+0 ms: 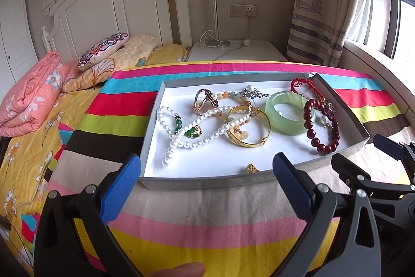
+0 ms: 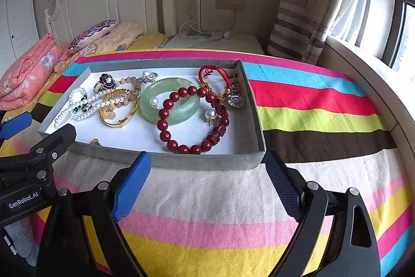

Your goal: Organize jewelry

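Note:
A grey shallow box (image 1: 207,183) (image 2: 207,162) with a white floor lies on the striped cloth. It holds a pearl necklace (image 1: 207,121) (image 2: 75,105), a gold bangle (image 1: 259,142) (image 2: 129,113), a green jade bangle (image 1: 288,126) (image 2: 181,110), a dark red bead bracelet (image 1: 311,136) (image 2: 166,131), a red cord bracelet (image 1: 301,82) (image 2: 207,72) and several rings and earrings. My left gripper (image 1: 207,168) is open and empty at the box's near wall. My right gripper (image 2: 207,162) is open and empty, also at the near wall, to the right of the left one.
The striped cloth (image 1: 207,225) (image 2: 324,121) covers a bed. Pillows and a folded pink quilt (image 1: 31,100) lie at the left by the white headboard. A white nightstand (image 1: 233,51) with cables stands behind. A curtain and window ledge (image 2: 363,64) are at the right.

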`<state>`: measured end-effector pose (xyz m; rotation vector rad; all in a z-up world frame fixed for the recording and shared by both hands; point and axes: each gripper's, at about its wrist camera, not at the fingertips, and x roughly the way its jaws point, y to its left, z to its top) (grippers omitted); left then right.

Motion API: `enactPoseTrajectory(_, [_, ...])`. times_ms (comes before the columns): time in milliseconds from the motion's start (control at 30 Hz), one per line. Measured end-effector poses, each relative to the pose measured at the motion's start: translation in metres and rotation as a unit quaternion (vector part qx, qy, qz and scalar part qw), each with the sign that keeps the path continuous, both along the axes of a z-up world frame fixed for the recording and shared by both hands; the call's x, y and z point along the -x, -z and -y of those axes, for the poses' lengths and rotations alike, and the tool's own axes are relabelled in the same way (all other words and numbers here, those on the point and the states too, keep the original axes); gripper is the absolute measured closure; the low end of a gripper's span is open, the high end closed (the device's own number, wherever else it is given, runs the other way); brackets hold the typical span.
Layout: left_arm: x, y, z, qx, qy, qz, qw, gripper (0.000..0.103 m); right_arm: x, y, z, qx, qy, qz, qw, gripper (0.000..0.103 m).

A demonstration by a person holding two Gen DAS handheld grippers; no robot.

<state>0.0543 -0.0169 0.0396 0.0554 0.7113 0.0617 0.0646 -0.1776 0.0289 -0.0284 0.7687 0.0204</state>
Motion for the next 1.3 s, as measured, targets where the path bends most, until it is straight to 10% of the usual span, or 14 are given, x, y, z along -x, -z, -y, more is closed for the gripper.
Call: enactPoseTrajectory(1300, [-0.0008,0.0029,-0.0055,0.02,-0.006,-0.004,0.9998,0.002,-0.0013,0.0027,0.0034,-0.005,0.008,-0.004,1.0,0.017])
